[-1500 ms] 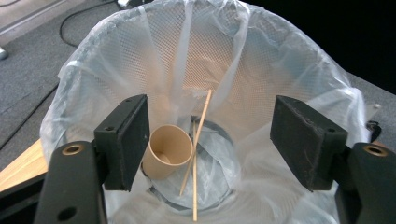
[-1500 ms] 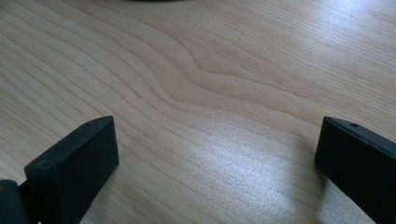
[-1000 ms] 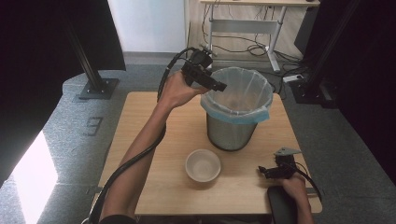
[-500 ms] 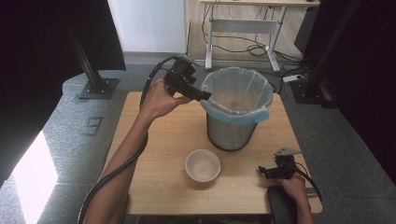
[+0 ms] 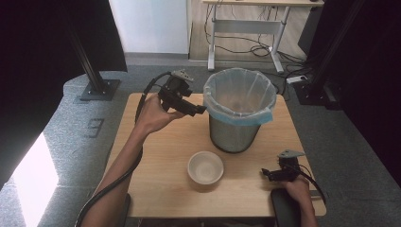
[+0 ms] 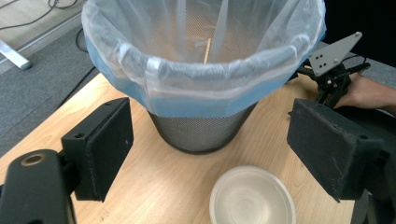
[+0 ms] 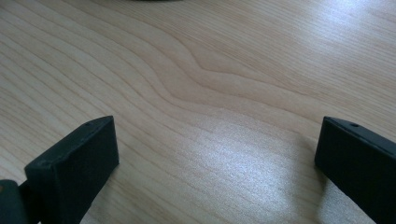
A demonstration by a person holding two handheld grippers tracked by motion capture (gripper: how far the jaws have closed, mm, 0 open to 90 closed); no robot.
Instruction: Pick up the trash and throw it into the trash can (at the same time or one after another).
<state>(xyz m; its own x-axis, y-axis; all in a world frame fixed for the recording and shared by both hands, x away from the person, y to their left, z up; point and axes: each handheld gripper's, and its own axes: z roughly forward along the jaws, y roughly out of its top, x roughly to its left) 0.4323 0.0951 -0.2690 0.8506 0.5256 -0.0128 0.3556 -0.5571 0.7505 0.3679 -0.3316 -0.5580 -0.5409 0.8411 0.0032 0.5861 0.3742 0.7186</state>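
Note:
A metal mesh bin (image 5: 239,113) lined with a clear and blue bag stands at the middle back of the wooden table (image 5: 156,175). A few scraps lie inside the bin (image 6: 201,70). In front of it sits a shallow white bowl (image 5: 205,167), which looks empty (image 6: 252,198). My left gripper (image 5: 197,109) hovers just left of the bin and points at it. Its jaws have just been opening and stand open (image 6: 210,149) with nothing between them. My right gripper (image 5: 267,174) rests near the front right corner, open (image 7: 215,158) over bare wood.
Beyond the bin, the left gripper view catches the right gripper (image 6: 334,77) and its hand. Past the table's far edge lie grey floor, a black stand base (image 5: 99,87) at the left and a desk frame (image 5: 246,33) with cables behind.
My left gripper has moved from beside the bin's rim to the left and down, away from the bin. The right gripper, the bowl and the bin have stayed put.

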